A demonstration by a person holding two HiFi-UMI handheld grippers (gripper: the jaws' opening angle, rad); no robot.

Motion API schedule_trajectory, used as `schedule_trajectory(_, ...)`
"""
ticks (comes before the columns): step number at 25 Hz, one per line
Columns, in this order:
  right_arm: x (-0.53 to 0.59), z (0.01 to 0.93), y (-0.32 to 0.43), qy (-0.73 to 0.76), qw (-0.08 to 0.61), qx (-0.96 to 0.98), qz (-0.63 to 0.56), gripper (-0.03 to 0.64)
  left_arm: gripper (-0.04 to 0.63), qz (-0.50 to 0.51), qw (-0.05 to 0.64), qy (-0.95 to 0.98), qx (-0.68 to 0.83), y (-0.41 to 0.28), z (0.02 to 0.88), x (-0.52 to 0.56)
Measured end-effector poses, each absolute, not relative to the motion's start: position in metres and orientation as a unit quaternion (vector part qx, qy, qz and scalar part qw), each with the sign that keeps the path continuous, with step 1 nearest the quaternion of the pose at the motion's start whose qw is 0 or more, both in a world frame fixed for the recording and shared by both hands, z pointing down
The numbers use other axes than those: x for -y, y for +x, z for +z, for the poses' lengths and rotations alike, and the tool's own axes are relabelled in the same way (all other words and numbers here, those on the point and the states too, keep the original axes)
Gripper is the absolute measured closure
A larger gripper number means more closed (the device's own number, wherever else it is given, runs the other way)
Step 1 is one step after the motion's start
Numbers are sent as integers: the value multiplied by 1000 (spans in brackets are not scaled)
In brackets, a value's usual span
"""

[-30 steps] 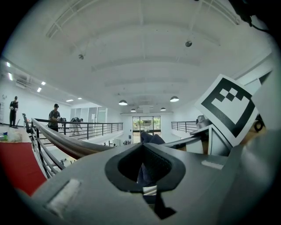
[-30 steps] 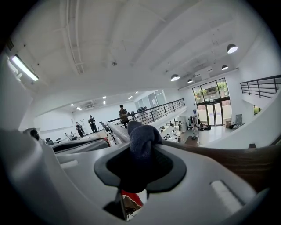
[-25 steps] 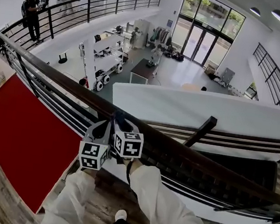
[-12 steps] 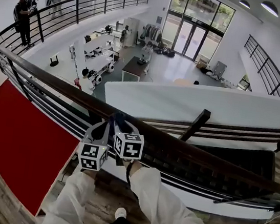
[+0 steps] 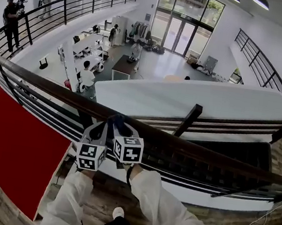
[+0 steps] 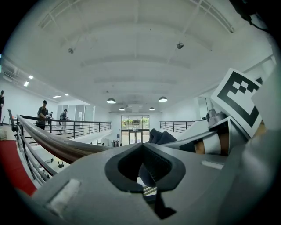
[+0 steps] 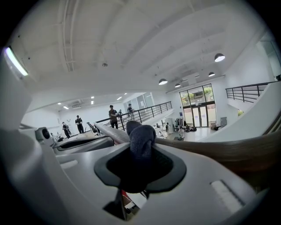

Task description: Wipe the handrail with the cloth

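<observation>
Dark brown wooden handrail, at the edge of an upper walkway above an open hall, with black metal bars beneath it. Lies as one long straight bar slanting across the head view, from upper left, far off, down to lower right. Recedes to the left in the left gripper view and passes off to the right in the right gripper view.

Dark blue-grey cloth bunched on top of the rail, just ahead of both tools and roughly a third of the way along the visible run. No clear long axis of its own; one rounded fold standing up out of the right gripper, jaws pinched firmly on it. Left gripper close beside the right one, jaws drawn together, apparently on another fold of the same cloth seen in their opening; the rest of the cloth showing just past them. In the head view, left gripper touching or nearly touching its neighbour, both angled down onto the rail.

Judged to be mid-wipe. To do it well:
- Press the cloth flat on the crown of the rail, not only its edge.
- Travel along the rail's length, not across it.
- Move both tools together, so that the cloth neither stretches nor slips out.
- Wrap the cloth over the rounded sides where possible.
- Mind the upright post to the right, where the stroke may need a lift.
</observation>
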State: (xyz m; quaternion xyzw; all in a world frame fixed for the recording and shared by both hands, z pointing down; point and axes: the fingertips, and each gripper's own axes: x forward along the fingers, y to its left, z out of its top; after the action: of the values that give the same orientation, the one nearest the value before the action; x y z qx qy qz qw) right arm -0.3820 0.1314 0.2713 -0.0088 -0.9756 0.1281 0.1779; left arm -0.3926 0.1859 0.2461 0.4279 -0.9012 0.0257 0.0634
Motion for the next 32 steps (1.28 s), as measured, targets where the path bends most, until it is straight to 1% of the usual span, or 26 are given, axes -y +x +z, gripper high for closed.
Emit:
schedule_trajectory(9, -95, 277, -343, 14, 170, 977, 129, 517, 598, 36, 67, 460, 885, -363, 255, -145)
schedule_trajectory(24, -2, 288, -244, 45, 163, 979, 110, 517, 598, 48, 66, 503, 860, -265, 262, -49)
schedule_trajectory(32, 38, 280, -209, 67, 156, 980, 102, 517, 598, 47, 69, 527, 846, -232, 255, -3)
